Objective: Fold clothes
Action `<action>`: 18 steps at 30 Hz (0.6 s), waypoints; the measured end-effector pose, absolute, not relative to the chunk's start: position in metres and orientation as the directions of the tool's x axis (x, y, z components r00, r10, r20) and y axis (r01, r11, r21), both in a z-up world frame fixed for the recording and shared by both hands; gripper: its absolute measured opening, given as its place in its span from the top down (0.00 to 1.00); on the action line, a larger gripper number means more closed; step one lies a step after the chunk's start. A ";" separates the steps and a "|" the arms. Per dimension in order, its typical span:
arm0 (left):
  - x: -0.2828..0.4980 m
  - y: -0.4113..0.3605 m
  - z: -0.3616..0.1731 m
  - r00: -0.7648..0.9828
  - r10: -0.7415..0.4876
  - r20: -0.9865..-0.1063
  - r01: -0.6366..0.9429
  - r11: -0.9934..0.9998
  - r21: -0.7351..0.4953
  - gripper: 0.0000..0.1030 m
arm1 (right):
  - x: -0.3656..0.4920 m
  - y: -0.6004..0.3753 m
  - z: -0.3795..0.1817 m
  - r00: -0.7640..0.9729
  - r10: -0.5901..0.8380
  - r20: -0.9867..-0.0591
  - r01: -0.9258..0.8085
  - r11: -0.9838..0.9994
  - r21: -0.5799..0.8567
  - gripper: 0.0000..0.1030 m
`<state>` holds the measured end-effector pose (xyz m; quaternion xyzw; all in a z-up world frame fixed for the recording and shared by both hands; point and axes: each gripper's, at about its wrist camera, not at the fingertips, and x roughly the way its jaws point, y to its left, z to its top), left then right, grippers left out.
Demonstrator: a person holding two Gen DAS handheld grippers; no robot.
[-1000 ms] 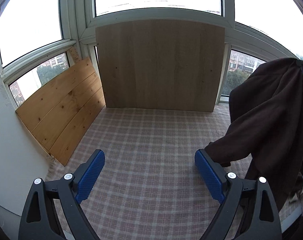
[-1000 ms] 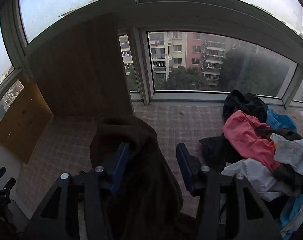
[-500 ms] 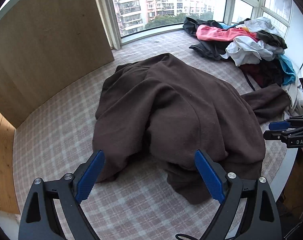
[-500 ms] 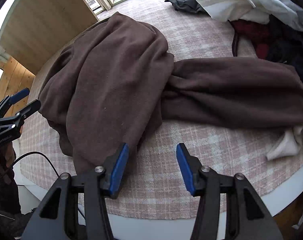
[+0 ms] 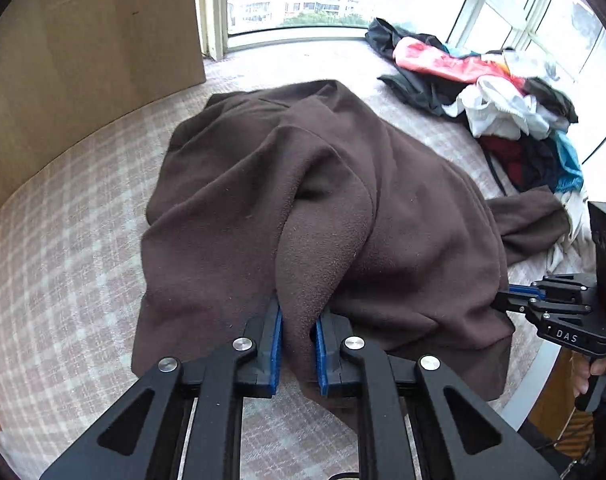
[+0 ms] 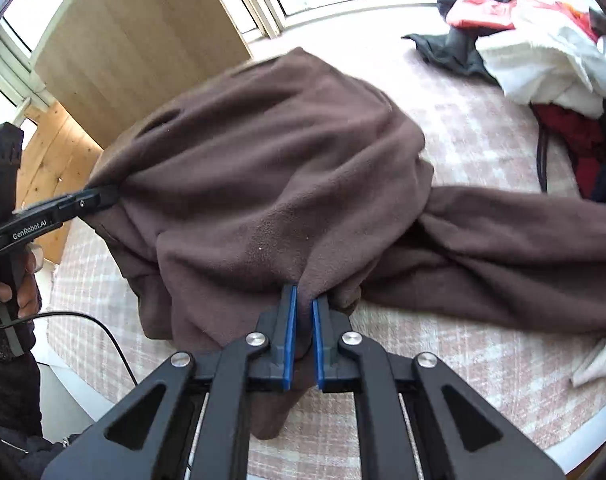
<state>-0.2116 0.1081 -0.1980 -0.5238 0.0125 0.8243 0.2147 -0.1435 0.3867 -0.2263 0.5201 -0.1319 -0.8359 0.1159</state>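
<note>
Two grippers are seen clamped on one brown fleece garment (image 5: 263,184), which is spread in a rumpled heap on the checked cloth surface (image 5: 63,240). Taking the garment as the landmark: the left gripper (image 5: 297,344) is set at its near edge, its blue pads (image 5: 277,340) drawn narrow and closing, with a raised fold of fleece pinched between them. The right gripper (image 6: 301,336) is likewise set at the garment's near edge, further toward the sleeve side, its pads almost together with a thin ridge of fleece caught between them. One sleeve (image 6: 523,232) is stretched out from the garment's right side across the checked cloth. A pile of mixed clothes (image 5: 503,96) is seen beyond that sleeve, apart from the garment's body. A pale wooden board (image 5: 83,60) is stood upright behind the garment on the left. In the right wrist view, a hand (image 6: 21,280) is seen gripping the left gripper's handle at the garment's left.
</note>
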 end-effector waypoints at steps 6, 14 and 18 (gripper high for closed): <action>-0.206 0.054 -0.150 -0.476 0.366 -0.800 -0.309 -0.921 -0.237 0.88 | -0.155 0.377 -0.130 -0.590 -0.380 -0.712 0.181 -0.922 0.342 0.94; -0.254 0.024 -0.142 -0.547 0.233 -0.804 -0.207 -0.968 -0.139 0.65 | -0.263 0.356 -0.156 -0.530 -0.186 -0.828 0.064 -0.982 0.180 0.68; -0.268 0.020 -0.171 -0.498 0.147 -0.855 -0.196 -0.979 -0.054 0.65 | -0.254 0.370 -0.178 -0.481 -0.215 -0.850 0.057 -0.975 0.214 0.68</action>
